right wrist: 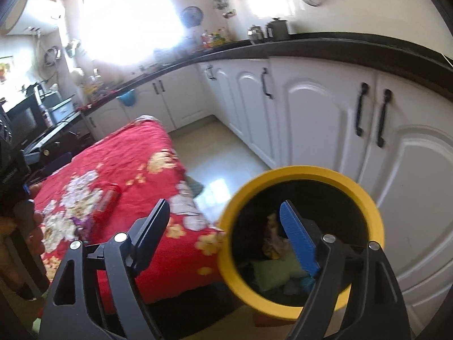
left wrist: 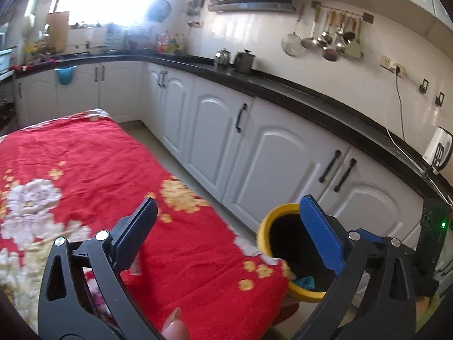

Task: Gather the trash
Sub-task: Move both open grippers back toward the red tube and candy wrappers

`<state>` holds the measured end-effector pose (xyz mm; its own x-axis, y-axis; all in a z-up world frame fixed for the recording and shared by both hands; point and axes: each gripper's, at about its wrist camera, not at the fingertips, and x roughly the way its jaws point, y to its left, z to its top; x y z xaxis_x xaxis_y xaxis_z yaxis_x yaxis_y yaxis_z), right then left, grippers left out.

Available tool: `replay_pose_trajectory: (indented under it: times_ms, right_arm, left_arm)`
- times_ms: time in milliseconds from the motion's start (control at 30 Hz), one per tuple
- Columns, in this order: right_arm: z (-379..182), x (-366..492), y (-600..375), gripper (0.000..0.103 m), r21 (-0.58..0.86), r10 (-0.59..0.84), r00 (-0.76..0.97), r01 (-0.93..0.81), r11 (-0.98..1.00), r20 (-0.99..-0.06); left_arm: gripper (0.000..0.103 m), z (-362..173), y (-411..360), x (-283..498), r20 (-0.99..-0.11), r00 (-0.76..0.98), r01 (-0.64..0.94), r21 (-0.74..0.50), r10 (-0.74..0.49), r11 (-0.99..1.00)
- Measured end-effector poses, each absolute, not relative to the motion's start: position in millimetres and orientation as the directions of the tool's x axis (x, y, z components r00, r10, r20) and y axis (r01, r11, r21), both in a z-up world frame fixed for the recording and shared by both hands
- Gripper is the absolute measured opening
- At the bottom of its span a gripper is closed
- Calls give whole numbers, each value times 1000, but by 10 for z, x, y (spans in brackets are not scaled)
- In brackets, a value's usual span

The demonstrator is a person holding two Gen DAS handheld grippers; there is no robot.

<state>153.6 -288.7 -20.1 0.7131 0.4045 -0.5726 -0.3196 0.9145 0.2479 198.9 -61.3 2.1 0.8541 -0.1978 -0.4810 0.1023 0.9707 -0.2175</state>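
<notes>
Trash remaining on the red floral cloth (right wrist: 119, 164) is a red wrapper (right wrist: 109, 199), well apart from the yellow-rimmed bin (right wrist: 300, 171) beside the bench corner. It is judged light, thin and crushable; a pinch across its middle is advised. Left gripper (left wrist: 226, 235) and right gripper (right wrist: 223, 226) fingers are spread, empty.

The table cloth (left wrist: 93, 153) ahead of the grippers is showing bright red with white and gold flowers. The bin (right wrist: 365, 195) by the right gripper's blue pad (right wrist: 297, 243) is showing a yellow rim and black inside. The cabinets (left wrist: 283, 158) beyond are gleaming white under a black countertop (left wrist: 297, 87).
</notes>
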Motion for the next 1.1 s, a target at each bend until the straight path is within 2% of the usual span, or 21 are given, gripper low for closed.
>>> replay_pose_trajectory:
  times_ms: [633, 967, 1100]
  right_arm:
    - [-87, 1087, -1597, 79, 186, 552, 585, -568, 802, -594]
    - [-201, 975, -1209, 79, 172, 589, 514, -645, 745, -624]
    - [-306, 932, -1021, 79, 158, 598, 468, -686, 710, -651]
  left_arm:
    - [92, 69, 420, 1652, -477, 875, -54, -256, -78, 965]
    - [92, -54, 702, 1655, -519, 853, -91, -250, -54, 964]
    - [92, -155, 790, 1739, -566, 821, -96, -262, -72, 960]
